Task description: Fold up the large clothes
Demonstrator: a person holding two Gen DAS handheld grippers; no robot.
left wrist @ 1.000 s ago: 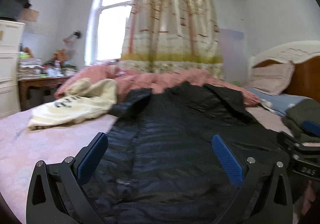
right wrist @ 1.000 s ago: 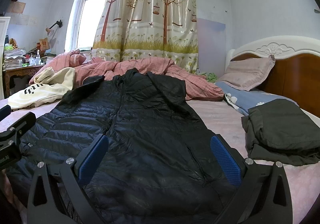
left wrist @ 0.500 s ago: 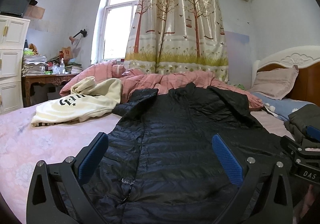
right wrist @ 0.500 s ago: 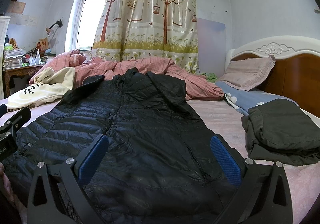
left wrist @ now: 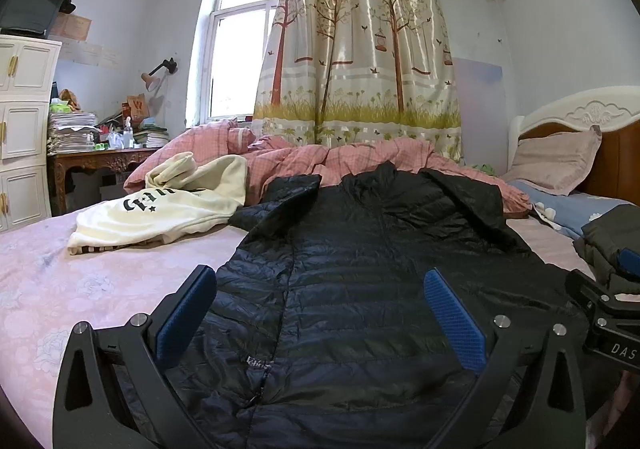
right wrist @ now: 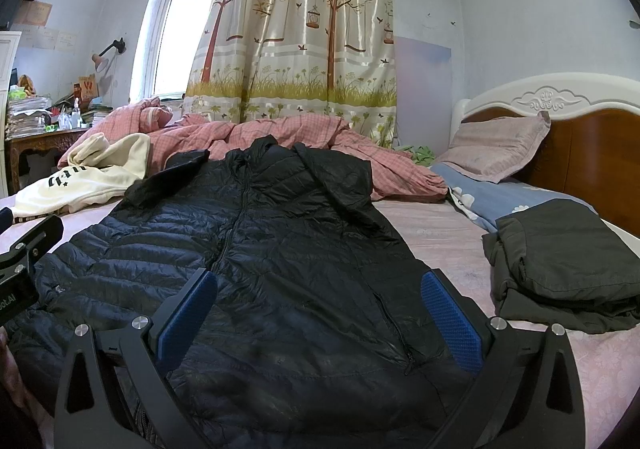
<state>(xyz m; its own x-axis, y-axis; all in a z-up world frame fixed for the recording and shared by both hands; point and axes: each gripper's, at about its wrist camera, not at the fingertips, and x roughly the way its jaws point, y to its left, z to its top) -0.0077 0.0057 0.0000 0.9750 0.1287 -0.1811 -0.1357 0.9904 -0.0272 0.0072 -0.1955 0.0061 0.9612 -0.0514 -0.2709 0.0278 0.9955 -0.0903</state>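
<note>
Jacket: one black puffer jacket (right wrist: 280,249) is lying front-up, zipped, across the middle of the bed (left wrist: 80,289), hem toward the near edge.
Left gripper (left wrist: 320,313): hovering over the hem, jaws gaping wide, gripping nothing.
Right gripper (right wrist: 316,313): hovering likewise, jaws wide, empty.
Step in hand: likely pinching the hem; each gripper should be taking both layers near its own corner, evenly.
Other garments: one cream sweatshirt (left wrist: 160,209) toward the far left edge; one dark folded garment (right wrist: 560,261) at the right edge.
Bedding: one pink quilt (right wrist: 300,141), one pillow (right wrist: 500,147).
</note>
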